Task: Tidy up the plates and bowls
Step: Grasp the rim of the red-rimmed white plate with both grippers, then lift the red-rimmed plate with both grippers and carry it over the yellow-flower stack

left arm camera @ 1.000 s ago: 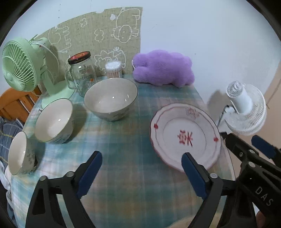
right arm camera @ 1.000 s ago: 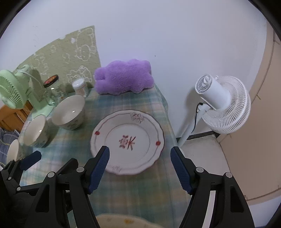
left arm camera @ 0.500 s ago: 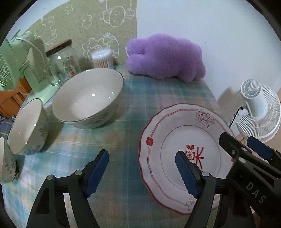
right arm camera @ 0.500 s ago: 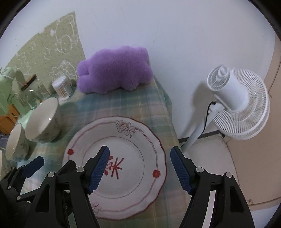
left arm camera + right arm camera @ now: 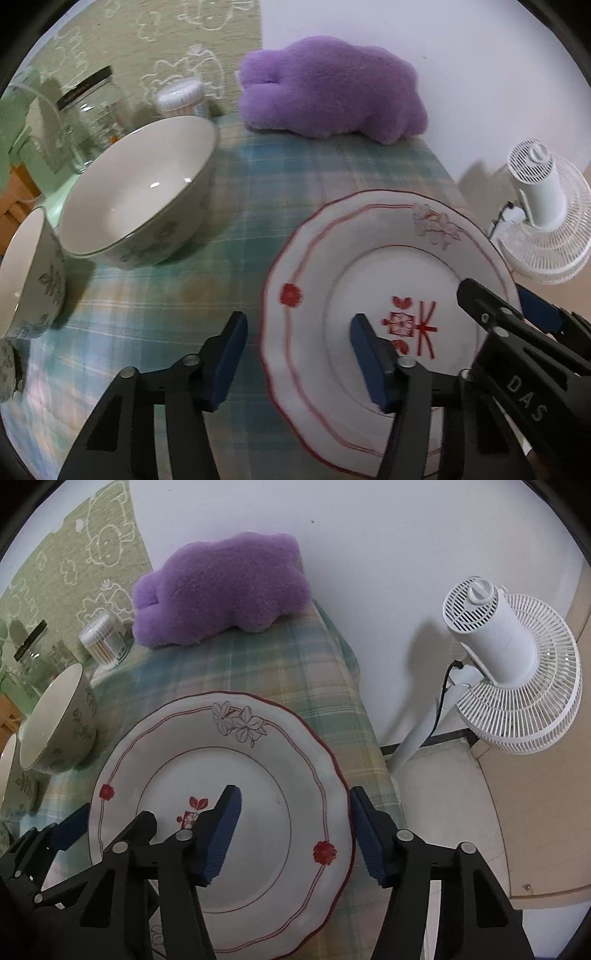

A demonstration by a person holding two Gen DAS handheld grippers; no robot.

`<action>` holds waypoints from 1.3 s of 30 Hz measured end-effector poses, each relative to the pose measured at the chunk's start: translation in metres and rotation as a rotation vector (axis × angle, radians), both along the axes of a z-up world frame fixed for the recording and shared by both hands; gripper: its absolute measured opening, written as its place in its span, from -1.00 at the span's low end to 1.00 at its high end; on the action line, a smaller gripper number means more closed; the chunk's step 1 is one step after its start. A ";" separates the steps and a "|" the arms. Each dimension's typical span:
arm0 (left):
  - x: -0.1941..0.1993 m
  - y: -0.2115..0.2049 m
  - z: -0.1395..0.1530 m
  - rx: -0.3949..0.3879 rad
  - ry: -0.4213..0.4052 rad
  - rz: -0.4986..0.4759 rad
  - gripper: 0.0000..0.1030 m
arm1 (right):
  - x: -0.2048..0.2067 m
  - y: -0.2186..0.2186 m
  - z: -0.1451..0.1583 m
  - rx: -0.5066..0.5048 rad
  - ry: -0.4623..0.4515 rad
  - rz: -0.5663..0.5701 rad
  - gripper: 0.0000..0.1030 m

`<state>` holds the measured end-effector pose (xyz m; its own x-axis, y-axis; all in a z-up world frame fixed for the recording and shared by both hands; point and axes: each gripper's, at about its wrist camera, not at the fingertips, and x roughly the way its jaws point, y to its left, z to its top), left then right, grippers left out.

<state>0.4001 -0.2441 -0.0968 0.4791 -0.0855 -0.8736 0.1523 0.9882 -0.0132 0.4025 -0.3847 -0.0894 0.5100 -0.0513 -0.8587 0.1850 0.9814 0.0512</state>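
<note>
Both grippers low, side by side, angled forward-down. Left gripper (image 5: 297,343) jaws spread wide, nothing between pads. Right gripper (image 5: 293,818) same, jaws wide apart, its 2 blue pads (image 5: 221,830) bare.

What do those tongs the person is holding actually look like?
Both look alike: the left tongs and right tongs are matte black, angular frames with silver screws at the joints and ridged blue pads lining each finger. One body carries white "DAS" lettering. No cables or sleeves show.

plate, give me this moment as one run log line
phase: approach | left gripper: open, straddling plate left rim | right gripper: open, straddling right rim | plate: on tablecloth, ungrasped
</note>
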 end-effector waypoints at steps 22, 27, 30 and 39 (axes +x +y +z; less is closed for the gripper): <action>-0.051 0.049 0.003 0.078 0.105 0.054 0.06 | -0.047 0.051 0.006 0.066 0.092 0.113 0.02; -0.051 0.051 0.002 0.071 0.090 0.051 0.06 | -0.048 0.060 0.004 0.033 0.085 0.127 0.02; -0.047 0.050 0.001 0.071 0.075 0.046 0.07 | -0.040 0.059 0.000 0.038 0.088 0.125 0.02; -0.046 0.052 0.008 0.060 0.051 0.073 0.07 | -0.039 0.065 0.002 -0.036 0.094 0.137 -0.14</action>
<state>0.3539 -0.1920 -0.0886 0.4370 0.0016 -0.8995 0.0800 0.9960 0.0407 0.3631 -0.3194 -0.0871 0.4320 -0.0184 -0.9017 0.0514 0.9987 0.0042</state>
